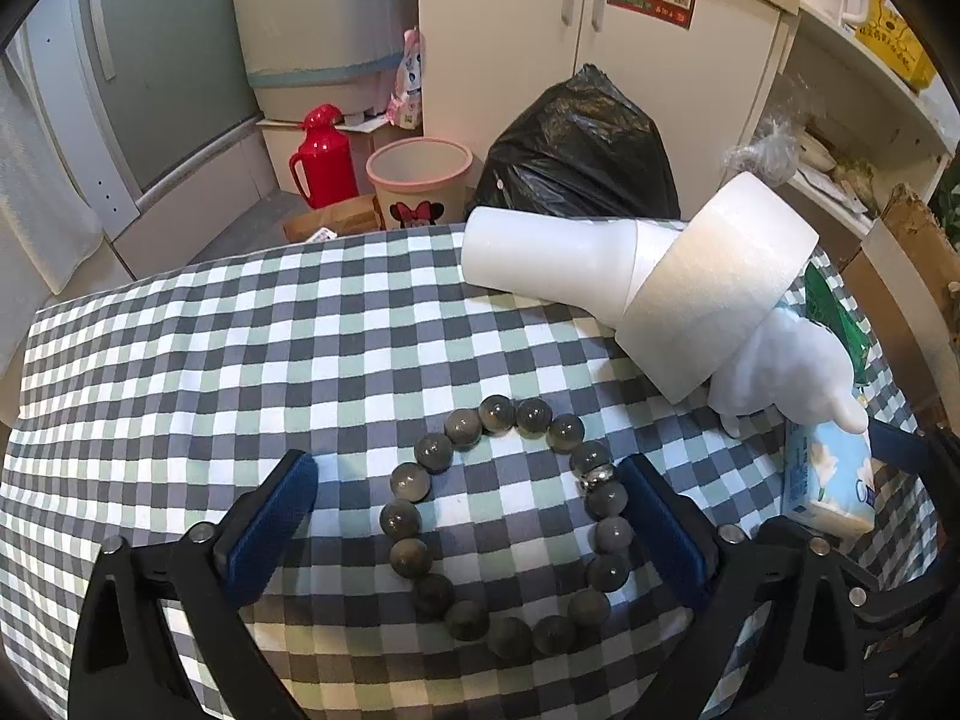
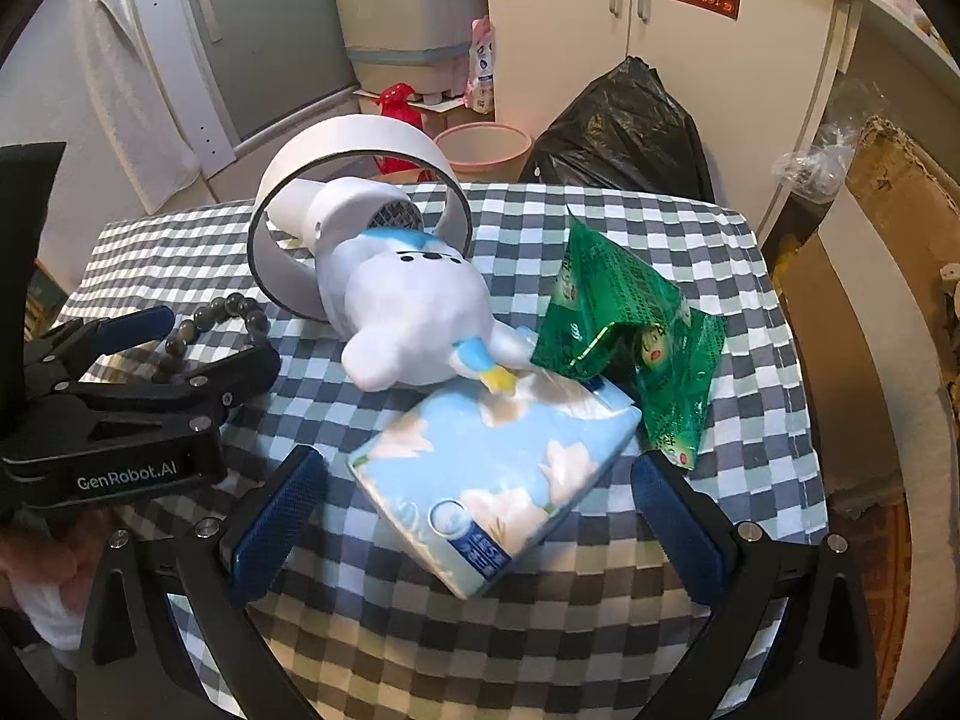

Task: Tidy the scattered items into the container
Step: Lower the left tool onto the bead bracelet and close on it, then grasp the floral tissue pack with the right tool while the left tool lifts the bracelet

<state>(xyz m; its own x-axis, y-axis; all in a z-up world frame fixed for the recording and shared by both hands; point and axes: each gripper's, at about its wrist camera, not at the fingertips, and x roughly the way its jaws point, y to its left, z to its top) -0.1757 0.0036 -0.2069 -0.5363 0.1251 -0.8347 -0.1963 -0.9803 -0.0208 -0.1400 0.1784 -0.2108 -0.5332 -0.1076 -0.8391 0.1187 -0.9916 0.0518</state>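
Observation:
A bracelet of dark grey beads (image 1: 408,480) lies flat on the checked tablecloth (image 1: 240,348). My left gripper (image 1: 465,480) is open, one blue pad on each side of it. In the right wrist view, my right gripper (image 2: 477,468) is open around a light blue tissue pack (image 2: 498,468). A white plush toy (image 2: 414,306) rests partly on that pack. A white hair dryer (image 2: 354,204) pokes through a wide white ring (image 2: 360,135). A green foil packet (image 2: 624,324) lies to the right. The left gripper (image 2: 198,339) and the bracelet (image 2: 231,306) show at the left.
On the floor beyond the table stand a pink bin (image 1: 420,180) with a cartoon mouse, a red thermos (image 1: 321,156) and a full black bag (image 1: 576,144). White cupboards (image 1: 600,60) and a fridge (image 1: 150,60) stand behind. The table edge runs close to the items on the right.

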